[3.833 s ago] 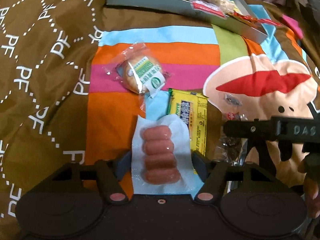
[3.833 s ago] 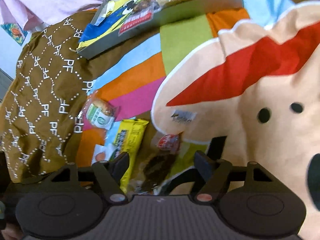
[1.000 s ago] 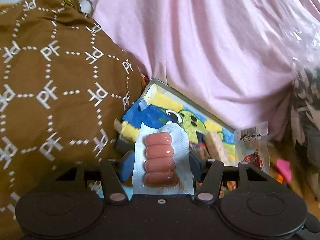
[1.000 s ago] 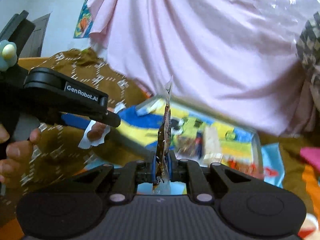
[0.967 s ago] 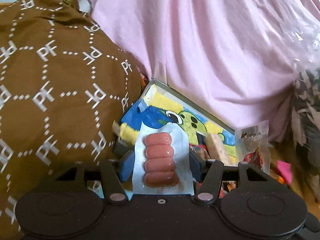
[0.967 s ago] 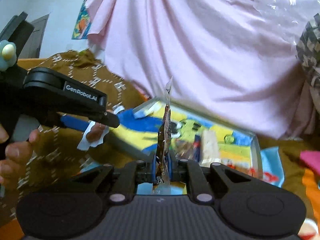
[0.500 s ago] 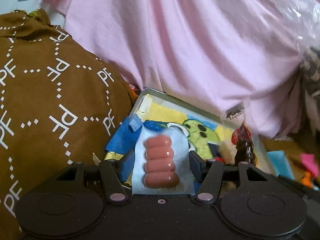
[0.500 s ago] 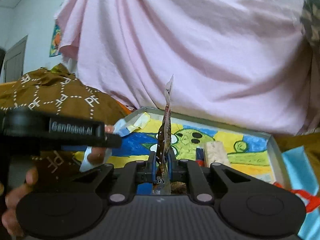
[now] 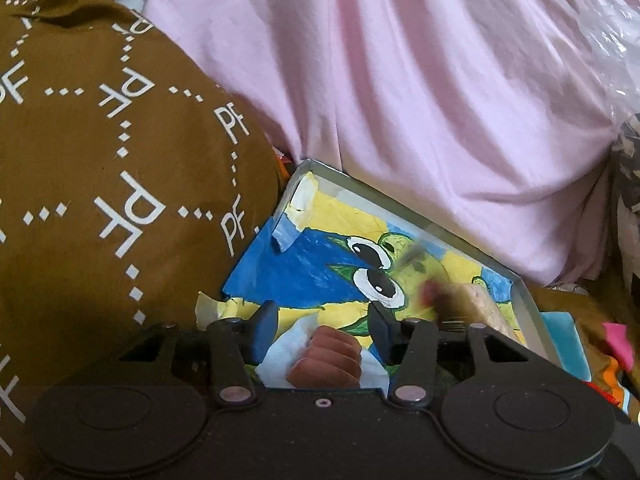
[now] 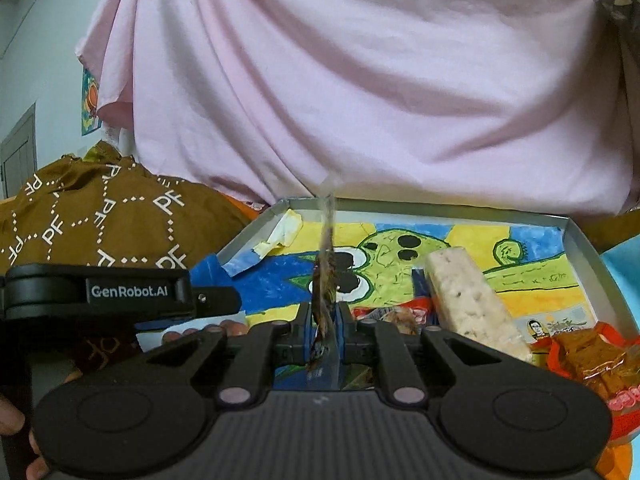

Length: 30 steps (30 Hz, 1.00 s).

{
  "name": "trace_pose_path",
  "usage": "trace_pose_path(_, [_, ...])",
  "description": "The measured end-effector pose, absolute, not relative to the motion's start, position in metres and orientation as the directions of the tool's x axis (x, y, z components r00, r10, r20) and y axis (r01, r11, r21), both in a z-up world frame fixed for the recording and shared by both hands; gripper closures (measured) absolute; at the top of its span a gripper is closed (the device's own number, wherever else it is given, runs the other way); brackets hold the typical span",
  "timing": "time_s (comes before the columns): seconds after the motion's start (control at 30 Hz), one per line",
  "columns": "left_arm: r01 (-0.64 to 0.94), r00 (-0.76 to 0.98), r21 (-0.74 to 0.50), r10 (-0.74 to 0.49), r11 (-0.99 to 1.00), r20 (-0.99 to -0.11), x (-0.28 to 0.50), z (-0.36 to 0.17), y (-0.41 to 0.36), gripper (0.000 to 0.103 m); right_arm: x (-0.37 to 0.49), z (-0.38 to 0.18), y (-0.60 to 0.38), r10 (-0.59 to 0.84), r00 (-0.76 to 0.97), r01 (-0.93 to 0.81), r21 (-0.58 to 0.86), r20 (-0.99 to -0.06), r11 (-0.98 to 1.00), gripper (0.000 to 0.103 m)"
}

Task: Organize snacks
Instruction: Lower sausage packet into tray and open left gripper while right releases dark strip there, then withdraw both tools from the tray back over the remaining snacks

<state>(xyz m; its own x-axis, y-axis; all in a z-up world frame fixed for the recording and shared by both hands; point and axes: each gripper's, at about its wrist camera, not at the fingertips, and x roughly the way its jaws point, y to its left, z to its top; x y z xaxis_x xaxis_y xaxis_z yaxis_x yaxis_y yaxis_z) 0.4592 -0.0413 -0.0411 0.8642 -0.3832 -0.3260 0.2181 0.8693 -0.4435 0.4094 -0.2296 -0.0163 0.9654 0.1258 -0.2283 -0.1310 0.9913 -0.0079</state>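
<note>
A clear pack of small sausages (image 9: 326,354) sits low and blurred between the fingers of my left gripper (image 9: 322,322). The jaws are closing, and the pads do not press on the pack. In the right wrist view the pack (image 10: 224,326) hangs under the left gripper (image 10: 222,284), over the near left corner of the tray. My right gripper (image 10: 326,316) is shut on a thin clear packet of dark snack (image 10: 325,280), which stands upright and edge-on above the tray. The grey tray (image 10: 440,206), lined with a cartoon drawing, also appears in the left wrist view (image 9: 400,204).
In the tray lie a pale rice bar (image 10: 464,292), a small red packet (image 10: 400,314) and an orange-red packet (image 10: 592,356). Brown cloth printed with PF (image 9: 120,160) rises on the left. Pink cloth (image 9: 400,80) hangs behind the tray. A hand (image 10: 12,428) holds the left gripper.
Both grippers have come closer over the tray. The sausage pack has sunk low between the left fingers, which stand nearer together. The right gripper still pinches its packet.
</note>
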Motion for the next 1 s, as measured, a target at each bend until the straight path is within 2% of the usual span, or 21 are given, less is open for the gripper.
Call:
trace_pose_path(0.1, [0.222,0.866,-0.445,-0.385,0.868,-0.318,0.457,-0.04,-0.041,0.042,0.41,-0.019,-0.231,0.123,0.963,-0.123,0.017,-0.24,0.992,0.082])
trace_pose_path(0.17, [0.221,0.872,-0.441,-0.379,0.87,-0.31,0.456,-0.038,-0.041,0.035,0.41,-0.021,-0.233,0.125,0.963,-0.121,0.032,-0.241,0.992,0.074])
trace_pose_path(0.23, [0.224,0.875,-0.446,-0.38,0.867,-0.3,0.454,-0.036,-0.04,0.026,0.408,-0.02,-0.234,0.121,0.966,-0.117,0.033,-0.229,0.993,0.071])
trace_pose_path(0.37, [0.229,0.885,-0.451,-0.378,0.863,-0.273,0.449,-0.03,-0.038,0.017,0.402,-0.014,-0.235,0.11,0.972,-0.103,0.043,-0.209,0.994,0.051])
trace_pose_path(0.43, [0.226,0.893,-0.45,-0.369,0.864,-0.259,0.445,-0.024,-0.036,0.009,0.398,-0.01,-0.235,0.098,0.976,-0.092,0.04,-0.197,0.995,0.045])
trace_pose_path(0.5, [0.201,0.906,-0.442,-0.337,0.874,-0.254,0.438,-0.017,-0.032,0.003,0.391,-0.004,-0.236,0.074,0.981,-0.069,0.035,-0.181,0.997,0.032])
trace_pose_path(0.53, [0.185,0.914,-0.438,-0.318,0.879,-0.252,0.435,-0.013,-0.031,0.001,0.388,-0.001,-0.236,0.061,0.983,-0.056,0.035,-0.172,0.998,0.03])
trace_pose_path(0.8, [0.126,0.943,-0.367,-0.226,0.922,-0.245,0.395,0.025,-0.025,0.001,0.346,0.032,-0.24,0.025,0.997,-0.022,0.044,-0.079,0.999,0.005])
trace_pose_path(0.9, [0.121,0.946,-0.34,-0.212,0.933,-0.245,0.377,0.037,-0.028,0.001,0.326,0.042,-0.239,0.016,0.999,-0.015,0.016,-0.042,1.0,0.0])
trace_pose_path(1.0, [0.127,0.944,-0.325,-0.215,0.937,-0.251,0.357,0.046,-0.031,0.001,0.305,0.048,-0.239,0.006,1.0,-0.006,0.0,-0.012,1.0,0.0])
